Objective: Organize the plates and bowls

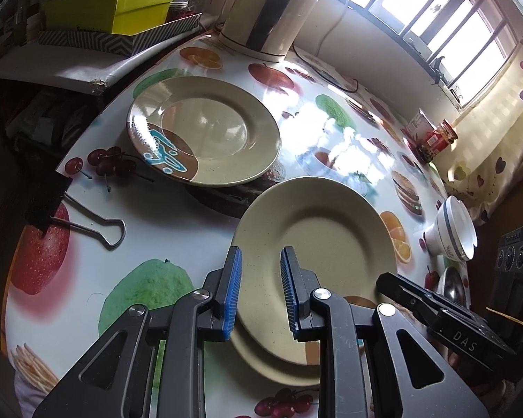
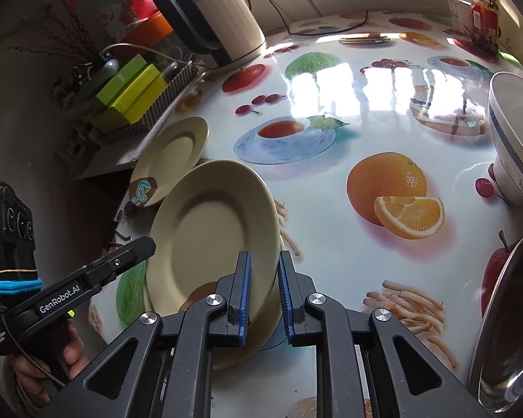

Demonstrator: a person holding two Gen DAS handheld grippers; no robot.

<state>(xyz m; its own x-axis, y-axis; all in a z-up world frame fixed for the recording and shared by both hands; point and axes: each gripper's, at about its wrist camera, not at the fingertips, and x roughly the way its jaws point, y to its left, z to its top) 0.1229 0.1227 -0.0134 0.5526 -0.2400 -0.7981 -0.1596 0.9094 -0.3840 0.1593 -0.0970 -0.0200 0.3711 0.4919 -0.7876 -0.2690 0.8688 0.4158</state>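
Two plain beige plates lie stacked at the table's near side. The upper plate (image 1: 324, 237) (image 2: 212, 237) is tilted off the lower plate (image 1: 261, 365) (image 2: 233, 353). My right gripper (image 2: 264, 256) (image 1: 383, 280) is shut on the upper plate's near right rim. My left gripper (image 1: 261, 254) (image 2: 146, 244) hovers at that plate's left rim, with its blue pads a little apart and nothing pinched between them. A third beige plate (image 1: 205, 129) (image 2: 167, 153), with a brown patch and blue lettering, lies flat further back left. At the right stand a white bowl (image 1: 453, 230) (image 2: 512, 139) and a steel bowl (image 1: 453, 289) (image 2: 505, 331).
A kettle (image 1: 272, 10) (image 2: 219, 17) stands at the back. Green boxes (image 1: 122, 7) (image 2: 132, 90) sit on a shelf past the table's left edge. A binder clip (image 1: 87, 223) lies near that edge. A red jar (image 1: 436, 139) (image 2: 481, 10) stands far right. The glossy fruit-print tablecloth (image 2: 366, 132) lies bare mid-table.
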